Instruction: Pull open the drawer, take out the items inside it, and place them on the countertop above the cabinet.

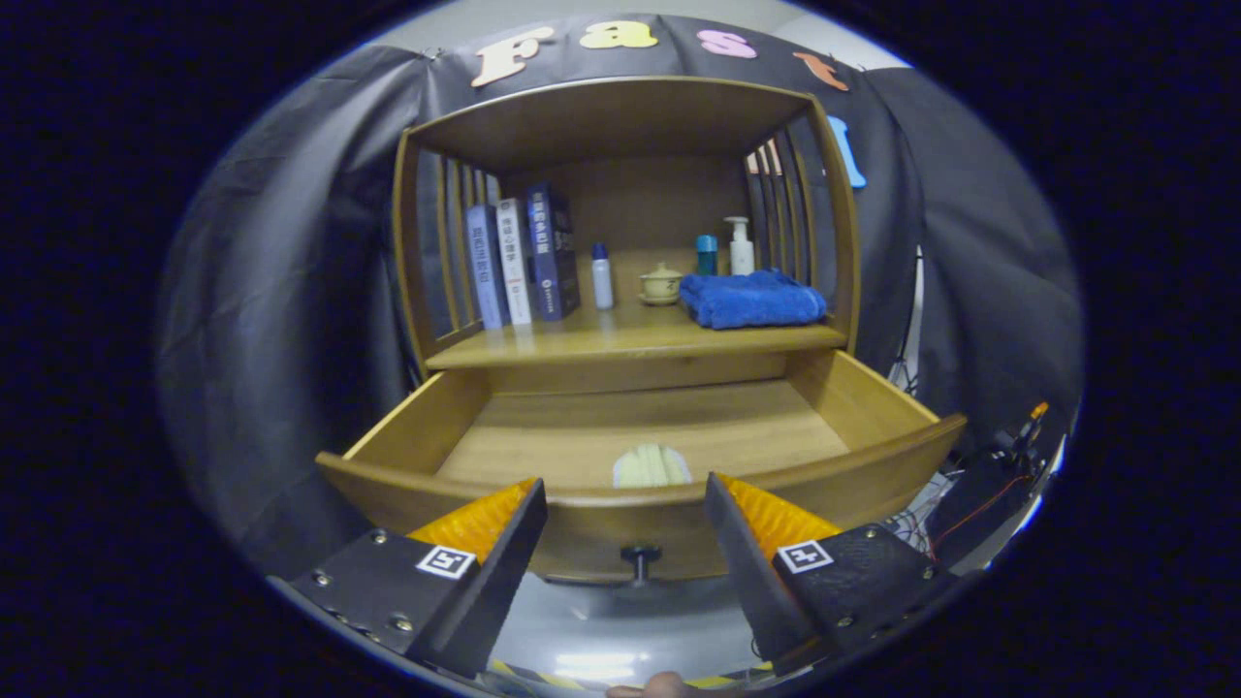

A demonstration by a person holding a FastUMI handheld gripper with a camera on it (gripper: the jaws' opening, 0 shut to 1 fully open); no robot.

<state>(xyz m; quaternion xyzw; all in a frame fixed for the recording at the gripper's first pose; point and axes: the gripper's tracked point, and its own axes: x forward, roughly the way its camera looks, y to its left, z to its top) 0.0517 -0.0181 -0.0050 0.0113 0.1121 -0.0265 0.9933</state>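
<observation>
drawer [620, 436] pulled open | inside, near its front: one pale ribbed thing [652, 467], maybe a cloth | gripper [625, 499] before the drawer front, fingers apart, holding nothing

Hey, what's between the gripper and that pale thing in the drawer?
In the gripper view, the drawer's front wall stands between the open gripper and the pale item.

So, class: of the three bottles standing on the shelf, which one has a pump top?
The white pump bottle behind the blue towel, beside the teal bottle. The small bottle by the books has a plain cap. The gripper is open.
</observation>
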